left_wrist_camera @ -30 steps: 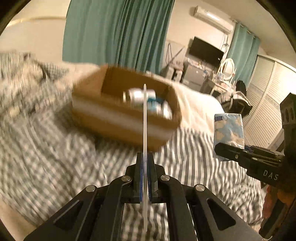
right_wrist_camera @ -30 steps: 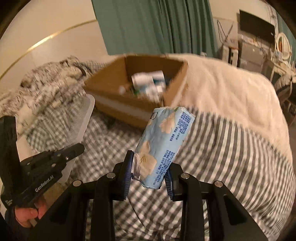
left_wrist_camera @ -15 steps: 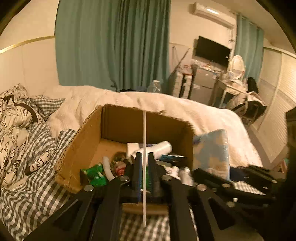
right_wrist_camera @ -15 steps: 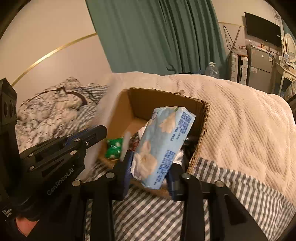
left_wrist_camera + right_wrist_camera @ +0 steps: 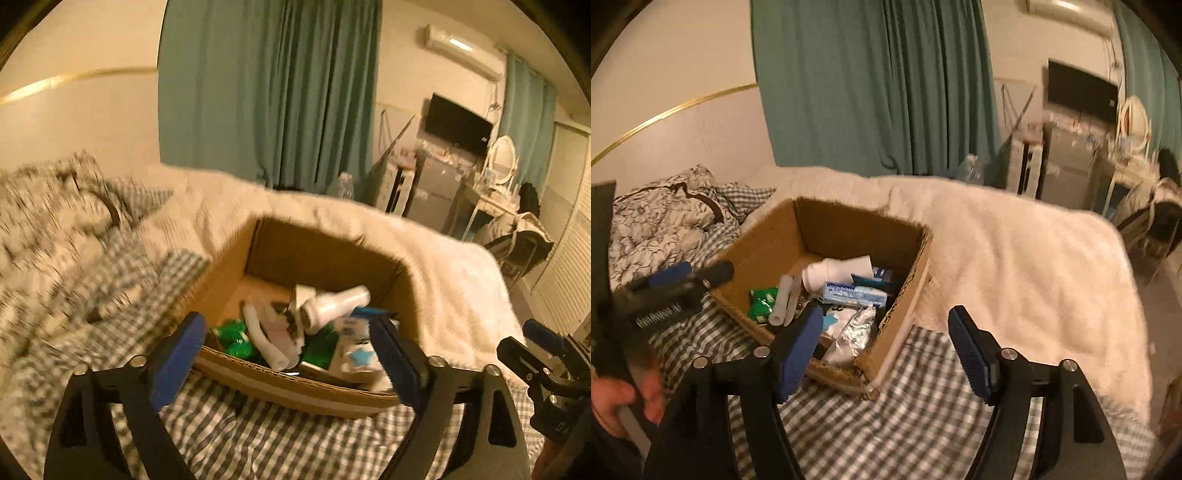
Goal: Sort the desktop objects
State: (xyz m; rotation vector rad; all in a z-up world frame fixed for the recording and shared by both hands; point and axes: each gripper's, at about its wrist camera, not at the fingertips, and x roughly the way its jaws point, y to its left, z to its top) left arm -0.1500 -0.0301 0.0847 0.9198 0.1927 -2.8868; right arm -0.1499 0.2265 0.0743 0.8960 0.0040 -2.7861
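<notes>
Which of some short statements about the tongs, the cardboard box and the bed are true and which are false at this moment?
1. The left tongs stand open and hold nothing. True.
2. The right tongs grip a blue tissue pack. False: they are open and empty; a light blue pack lies in the cardboard box.
3. The cardboard box rests on the checked bedcover. True.
4. The cardboard box is empty. False: it holds several things, among them a white bottle and green packets.
5. The white blanket lies to the right of the box in the right wrist view. True.
6. The curtain behind the bed is red. False: it is teal green.
</notes>
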